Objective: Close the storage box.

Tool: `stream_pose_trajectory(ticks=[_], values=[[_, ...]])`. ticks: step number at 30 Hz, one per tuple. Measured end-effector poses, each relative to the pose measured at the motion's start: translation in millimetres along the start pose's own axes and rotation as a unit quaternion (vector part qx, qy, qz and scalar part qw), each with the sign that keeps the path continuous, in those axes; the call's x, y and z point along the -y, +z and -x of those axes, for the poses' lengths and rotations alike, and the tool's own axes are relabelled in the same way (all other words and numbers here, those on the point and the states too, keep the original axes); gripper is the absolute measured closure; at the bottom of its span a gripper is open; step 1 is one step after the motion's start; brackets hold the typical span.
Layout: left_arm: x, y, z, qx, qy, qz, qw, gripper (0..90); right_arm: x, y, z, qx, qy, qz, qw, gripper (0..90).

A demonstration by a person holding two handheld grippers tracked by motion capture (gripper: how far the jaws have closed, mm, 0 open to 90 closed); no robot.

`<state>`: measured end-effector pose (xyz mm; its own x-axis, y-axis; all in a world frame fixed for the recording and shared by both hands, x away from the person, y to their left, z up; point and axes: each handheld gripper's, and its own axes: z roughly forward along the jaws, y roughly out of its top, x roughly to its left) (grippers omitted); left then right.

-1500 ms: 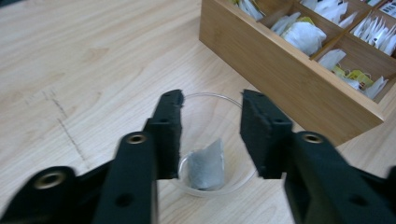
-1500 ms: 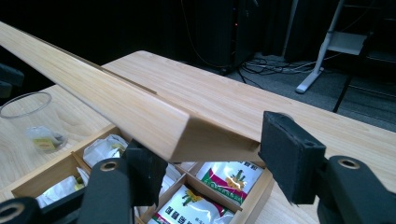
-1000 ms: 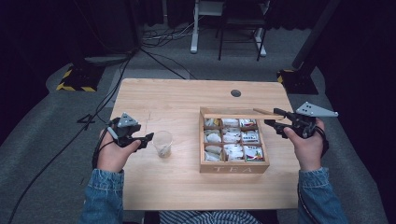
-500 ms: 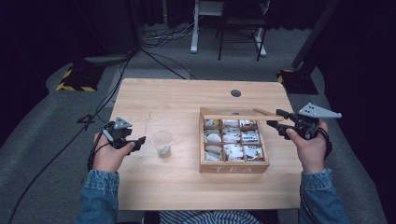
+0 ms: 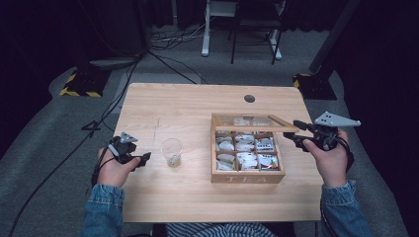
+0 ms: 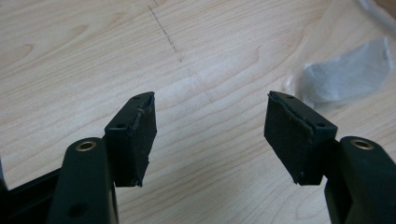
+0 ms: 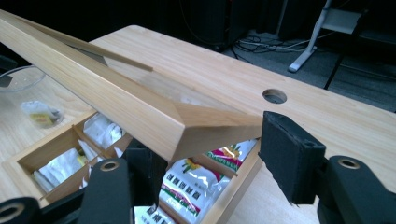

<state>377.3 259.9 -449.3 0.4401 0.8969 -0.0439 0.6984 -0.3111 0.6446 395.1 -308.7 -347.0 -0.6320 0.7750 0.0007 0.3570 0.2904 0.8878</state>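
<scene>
A wooden tea box [image 5: 247, 177] with several packets in its compartments stands right of the table's middle. Its glass-paned lid [image 5: 252, 123] is raised. My right gripper [image 5: 292, 131] is shut on the lid's front right corner [image 7: 205, 126], one jaw under the frame and one pad beside it. A clear glass [image 5: 171, 150] with a tea bag [image 7: 42, 114] in it stands left of the box. My left gripper [image 5: 143, 158] hovers low over the table just left of the glass, open, with bare wood between its pads [image 6: 210, 126].
The table [image 5: 197, 108] has a round cable hole [image 5: 249, 98] at the back right. The glass shows blurred at the upper right of the left gripper view [image 6: 345, 74]. Cables, a desk frame and a chair stand on the floor behind the table.
My left hand has sunk toward the table and drawn a little nearer the front edge. The right hand and the raised lid have stayed put.
</scene>
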Motion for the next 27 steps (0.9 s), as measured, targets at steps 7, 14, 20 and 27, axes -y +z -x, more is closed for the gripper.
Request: stream_pose_trajectory(ticks=[7,14,20,27], values=[[10.9,14.6,1.4,0.005,-0.001,-0.013,0.9999,33.3,2.0,-5.3,-4.4,0.0,-0.002,-0.015,0.9999,43.0],[16.6,21.6,5.5,-0.004,0.012,-0.03,0.9995,32.8,6.0,-7.0,-8.2,0.0,-0.001,-0.031,0.9995,43.6],[15.6,21.9,7.6,-0.004,0.016,-0.023,0.9996,32.9,7.8,-8.9,-11.3,0.001,0.004,-0.038,0.9993,43.7],[16.2,23.6,6.6,-0.006,0.017,-0.029,0.9994,32.9,12.9,-10.1,-15.7,-0.006,0.004,-0.054,0.9985,43.7]])
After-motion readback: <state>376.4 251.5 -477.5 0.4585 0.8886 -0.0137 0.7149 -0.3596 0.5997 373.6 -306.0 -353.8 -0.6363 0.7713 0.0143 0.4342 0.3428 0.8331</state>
